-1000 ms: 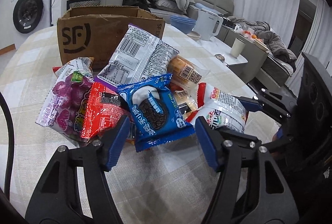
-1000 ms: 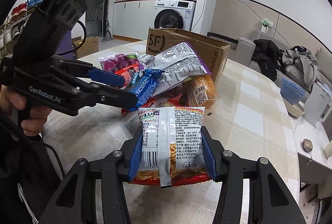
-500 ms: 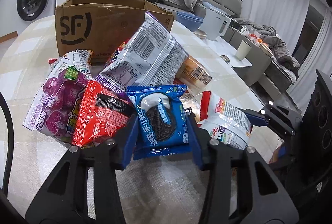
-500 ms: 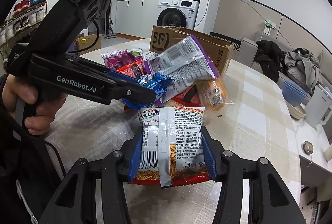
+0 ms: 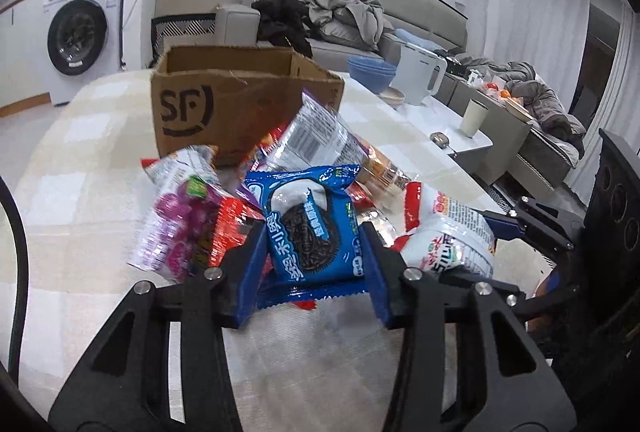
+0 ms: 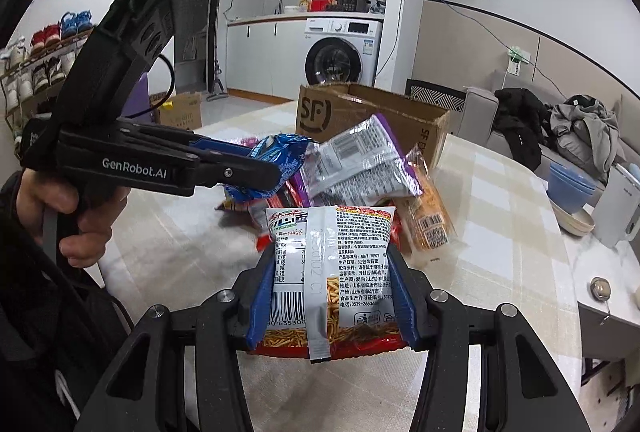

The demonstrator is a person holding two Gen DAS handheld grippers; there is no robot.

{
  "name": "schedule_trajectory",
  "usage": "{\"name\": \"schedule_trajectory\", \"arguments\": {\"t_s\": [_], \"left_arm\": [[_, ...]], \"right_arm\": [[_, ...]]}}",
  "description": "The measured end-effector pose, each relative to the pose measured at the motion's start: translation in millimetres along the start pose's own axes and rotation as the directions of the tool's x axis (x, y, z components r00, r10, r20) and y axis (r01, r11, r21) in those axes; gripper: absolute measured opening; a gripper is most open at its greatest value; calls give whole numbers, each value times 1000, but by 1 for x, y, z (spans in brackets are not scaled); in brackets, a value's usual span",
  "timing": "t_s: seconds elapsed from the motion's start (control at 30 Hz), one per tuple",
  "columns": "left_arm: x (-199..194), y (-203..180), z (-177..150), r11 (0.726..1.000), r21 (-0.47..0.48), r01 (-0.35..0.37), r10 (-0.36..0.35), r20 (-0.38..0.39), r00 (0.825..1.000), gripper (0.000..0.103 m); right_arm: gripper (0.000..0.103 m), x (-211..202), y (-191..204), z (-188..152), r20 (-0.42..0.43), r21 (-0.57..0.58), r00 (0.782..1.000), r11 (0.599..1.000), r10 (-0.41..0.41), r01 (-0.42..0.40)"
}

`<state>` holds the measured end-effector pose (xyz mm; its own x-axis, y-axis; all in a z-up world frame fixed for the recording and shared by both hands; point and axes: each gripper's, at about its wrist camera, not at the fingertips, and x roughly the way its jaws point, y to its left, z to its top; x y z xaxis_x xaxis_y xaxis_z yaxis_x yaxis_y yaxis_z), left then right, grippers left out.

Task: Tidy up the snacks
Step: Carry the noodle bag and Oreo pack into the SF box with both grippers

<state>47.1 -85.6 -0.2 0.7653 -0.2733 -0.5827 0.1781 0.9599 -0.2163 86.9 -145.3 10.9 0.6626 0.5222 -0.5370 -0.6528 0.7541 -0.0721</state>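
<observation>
Jaws of the left gripper [image 5: 312,264] have just been closing and are now pinching the blue cookie packet [image 5: 310,228] by its two side edges, at a part-way opening. Jaws of the right gripper [image 6: 332,292] are gripping the noodle-snack bag [image 6: 330,264] across its width, likewise part-way open and pressing the wrapper.

In the right wrist view the cookie packet is hanging clear of the desk [image 6: 500,192] at about 10 o'clock from the noodle bag, with the remaining pile beneath it: a silver-and-purple bag [image 6: 360,164] and an orange packet [image 6: 430,224]. The SF cardboard box [image 5: 224,104] is standing open-topped at 12 o'clock behind the pile, near it. In the left wrist view a purple candy bag [image 5: 176,216] and a red packet [image 5: 232,228] are lying at 9 o'clock of the held packet, touching one another.

Judgement: the step in hand is carrying both packets to the box. Each hand should be lifting high enough to clear the front wall, keeping the wrapper level, and releasing only once over the opening. Pinch pressure should remain light; the contents are likely brittle.
</observation>
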Motion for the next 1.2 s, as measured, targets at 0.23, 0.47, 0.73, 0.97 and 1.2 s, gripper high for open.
{"name": "schedule_trajectory", "arguments": {"t_s": [0.23,0.47,0.73,0.97,1.2], "left_arm": [[-38,18,9,999,-2,-45,45,60,997,43],[-63,30,24,996,-5,-92,92,98,991,43],[-84,39,40,990,0,-138,136,131,982,43],[-93,43,59,985,10,-170,167,141,976,43],[-92,48,78,983,7,-185,182,143,973,43]], "right_arm": [[52,-10,-1,20,65,78,998,997,15,-20],[52,-22,-15,45,120,200,993,980,0,-24],[52,-47,-23,81,183,248,983,968,-26,-20],[52,-51,-23,110,195,249,980,968,-30,-20],[52,-36,-29,134,183,247,983,969,-22,-25]]}}
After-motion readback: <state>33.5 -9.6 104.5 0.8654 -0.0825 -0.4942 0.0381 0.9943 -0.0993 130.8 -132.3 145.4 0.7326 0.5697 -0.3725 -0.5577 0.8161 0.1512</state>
